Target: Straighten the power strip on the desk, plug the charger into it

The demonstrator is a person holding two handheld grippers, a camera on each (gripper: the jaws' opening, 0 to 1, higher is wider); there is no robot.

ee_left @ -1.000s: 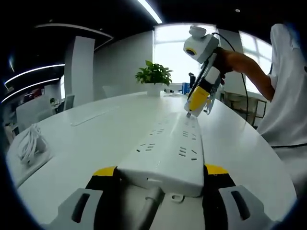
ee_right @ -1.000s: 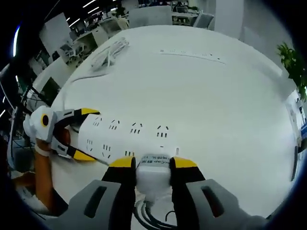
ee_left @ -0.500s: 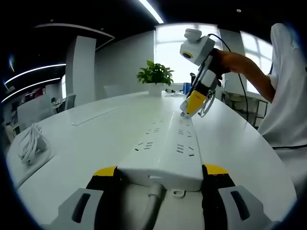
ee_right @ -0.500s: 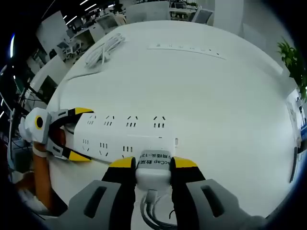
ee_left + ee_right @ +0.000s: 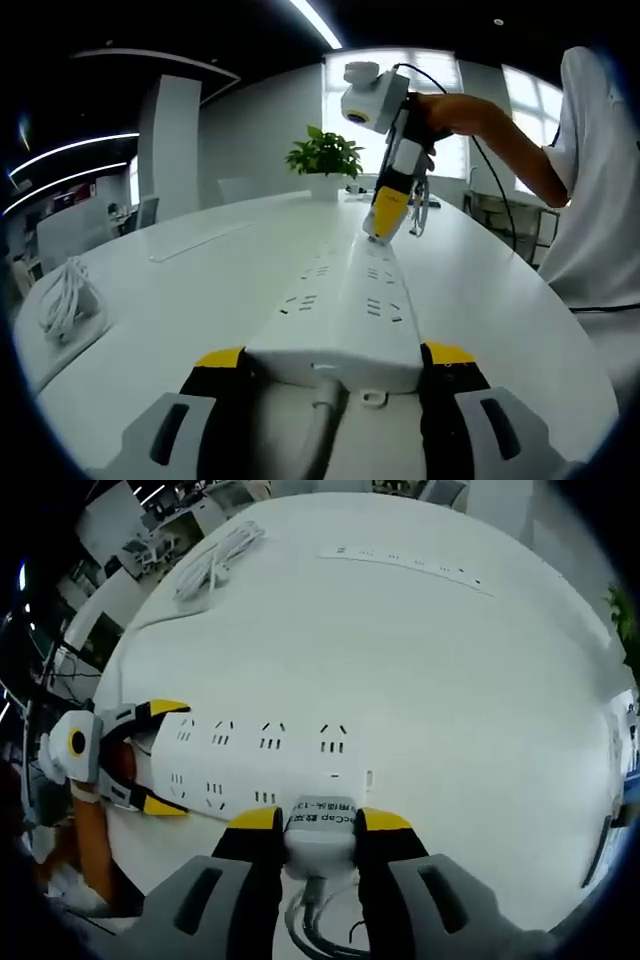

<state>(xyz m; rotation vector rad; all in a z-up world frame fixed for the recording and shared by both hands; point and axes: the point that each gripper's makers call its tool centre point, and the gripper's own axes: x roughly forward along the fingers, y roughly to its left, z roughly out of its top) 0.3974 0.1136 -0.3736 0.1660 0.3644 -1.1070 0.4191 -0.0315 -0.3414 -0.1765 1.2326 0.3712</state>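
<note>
With my left gripper [image 5: 325, 385] clenched on the cord end of the power strip [image 5: 350, 305] near the table [image 5: 180, 300] edge, my right gripper [image 5: 308, 832], gripping the charger [image 5: 318, 825], has moved up over its far end, ready for plugging.

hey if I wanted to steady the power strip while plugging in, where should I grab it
Probably the cord end, coming in lengthwise from behind. The power strip is long and flat, and the left gripper already has a jaw on each long edge there, leaving all sockets clear for the charger held by the right gripper.
</note>
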